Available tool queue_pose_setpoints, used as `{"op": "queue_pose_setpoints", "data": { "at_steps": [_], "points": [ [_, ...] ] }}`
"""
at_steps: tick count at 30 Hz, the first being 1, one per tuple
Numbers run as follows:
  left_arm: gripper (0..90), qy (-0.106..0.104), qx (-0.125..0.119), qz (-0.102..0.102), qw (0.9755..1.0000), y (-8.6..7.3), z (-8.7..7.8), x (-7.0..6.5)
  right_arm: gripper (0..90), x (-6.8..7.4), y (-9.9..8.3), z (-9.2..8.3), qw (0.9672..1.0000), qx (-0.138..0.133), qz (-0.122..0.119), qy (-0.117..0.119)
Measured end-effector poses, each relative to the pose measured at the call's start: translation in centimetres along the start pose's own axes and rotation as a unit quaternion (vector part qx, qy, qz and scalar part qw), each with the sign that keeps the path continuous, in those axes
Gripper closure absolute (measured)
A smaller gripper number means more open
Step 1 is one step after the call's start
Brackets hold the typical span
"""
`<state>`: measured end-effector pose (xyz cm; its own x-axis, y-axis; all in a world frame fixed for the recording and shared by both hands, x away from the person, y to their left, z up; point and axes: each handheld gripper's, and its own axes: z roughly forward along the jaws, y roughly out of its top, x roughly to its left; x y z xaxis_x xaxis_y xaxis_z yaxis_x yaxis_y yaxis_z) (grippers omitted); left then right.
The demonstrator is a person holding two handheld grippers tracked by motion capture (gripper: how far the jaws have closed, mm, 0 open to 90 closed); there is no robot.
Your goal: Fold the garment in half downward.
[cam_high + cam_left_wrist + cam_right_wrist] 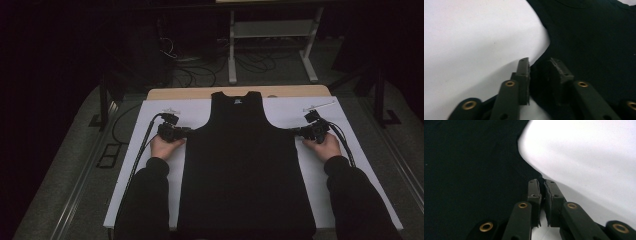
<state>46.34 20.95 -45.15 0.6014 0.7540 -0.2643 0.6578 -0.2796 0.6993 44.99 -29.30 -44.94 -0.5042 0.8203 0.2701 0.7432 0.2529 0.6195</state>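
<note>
Your black tank top (245, 165) lies flat in the middle of the high view, on a white sheet (155, 150) that covers the table (200, 92). Its neck points to the top of the frame and its hem reaches the bottom edge, between your two forearms.

Your left gripper (186, 131) is at the left of the high view, at the edge of the top just below the armhole. In the left gripper view (539, 75) the jaws stand in the lower middle of the frame, narrow but with a gap. The edge of the black cloth is between them. I cannot tell if both pads (524, 72) already press on it.

Your right gripper (295, 131) is at the right of the high view, at the same height on the other side of the top. In the right gripper view (542, 195) the jaws are almost together in the lower middle of the frame, and they pinch the thin edge of the cloth where the black meets the white sheet.

Your hands hold both grippers low on the sheet, well apart, one on each side of the top.
</note>
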Motion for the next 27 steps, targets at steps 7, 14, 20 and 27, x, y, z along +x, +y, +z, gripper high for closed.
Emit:
{"op": "queue_pose_setpoints", "data": {
  "at_steps": [7,14,20,27],
  "points": [
    [85.3,0.007,0.005,0.003,1.0,0.0,-0.1,-0.1,83.2,-0.5,-0.1,-0.1,0.9996,0.0,0.02,0.019],
    [86.0,0.006,0.014,0.007,0.9999,0.2,-1.0,0.1,83.5,-0.2,-0.2,-0.2,0.9996,0.001,0.019,0.02],
    [86.1,-0.007,-0.005,0.003,1.0,0.2,-1.8,-0.1,83.8,0.1,-0.2,-0.3,0.9995,-0.001,0.021,0.025],
    [86.2,-0.015,-0.009,-0.012,0.9998,0.0,-2.6,-0.8,84.0,0.8,-0.2,-0.8,0.9992,-0.01,0.015,0.037]
  ]
}}
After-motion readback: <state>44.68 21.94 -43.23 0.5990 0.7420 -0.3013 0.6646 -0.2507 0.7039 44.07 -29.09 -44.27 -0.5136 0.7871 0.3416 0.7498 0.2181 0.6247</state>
